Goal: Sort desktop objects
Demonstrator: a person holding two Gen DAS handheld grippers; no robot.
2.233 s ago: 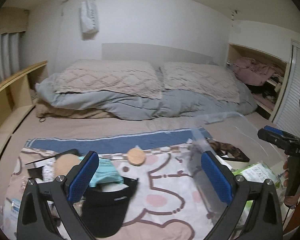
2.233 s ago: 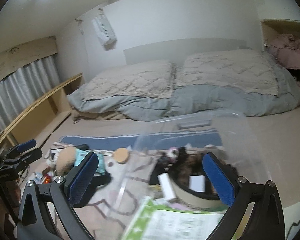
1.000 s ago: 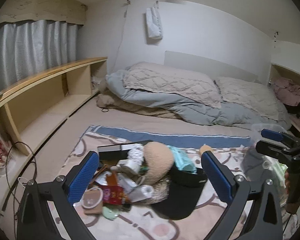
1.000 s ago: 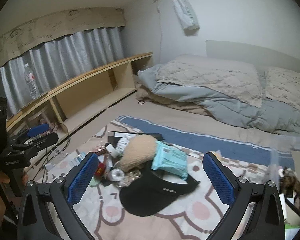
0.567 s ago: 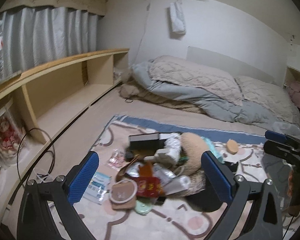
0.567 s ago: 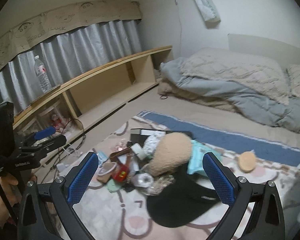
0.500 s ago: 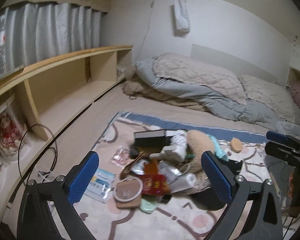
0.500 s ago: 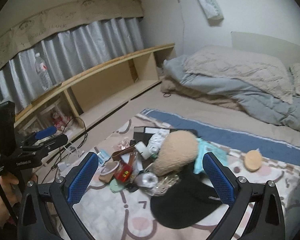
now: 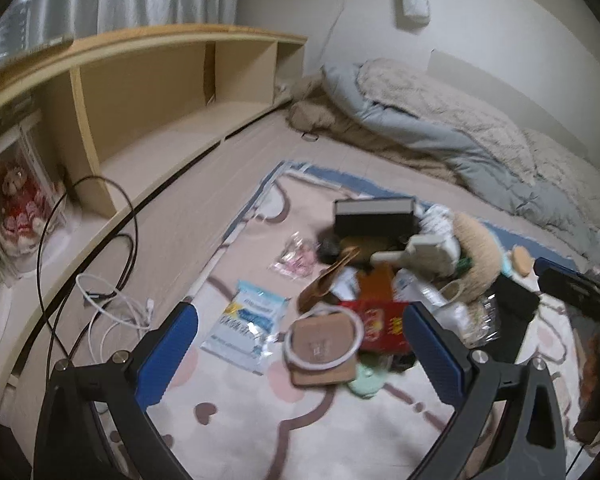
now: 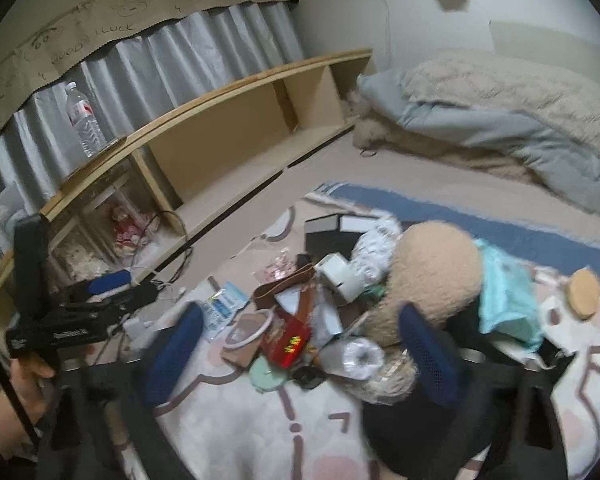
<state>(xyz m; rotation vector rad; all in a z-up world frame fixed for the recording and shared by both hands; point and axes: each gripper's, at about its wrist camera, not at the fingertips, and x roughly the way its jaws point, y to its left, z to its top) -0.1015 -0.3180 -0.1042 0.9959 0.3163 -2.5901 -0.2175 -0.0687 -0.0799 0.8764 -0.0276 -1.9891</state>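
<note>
A heap of small objects lies on a cartoon-print blanket (image 9: 260, 420). It holds a tan plush (image 10: 432, 276), a black cap (image 10: 440, 420), a teal packet (image 10: 504, 292), a red packet (image 9: 380, 322), a white-ringed mirror (image 9: 324, 340), a black box (image 9: 374, 216) and a blue-white sachet (image 9: 246, 320). My left gripper (image 9: 302, 344) hangs open above the mirror and the sachet, touching nothing. My right gripper (image 10: 300, 354) hovers over the red packet and a white roll (image 10: 356, 354). Its jaws are closing with nothing pressed between them. Each gripper shows at the edge of the other's view.
A long wooden shelf (image 10: 236, 120) runs along the left, with a water bottle (image 10: 82, 120) on top and dolls (image 9: 18, 204) below. Cables (image 9: 100, 280) lie by the blanket's left edge. Folded duvet and pillows (image 9: 460, 128) lie behind. A hand (image 10: 28, 372) holds the left gripper.
Both views have swung left from the clear bin onto the heap and sunk closer to it. The right gripper's fingers stand narrower than before.
</note>
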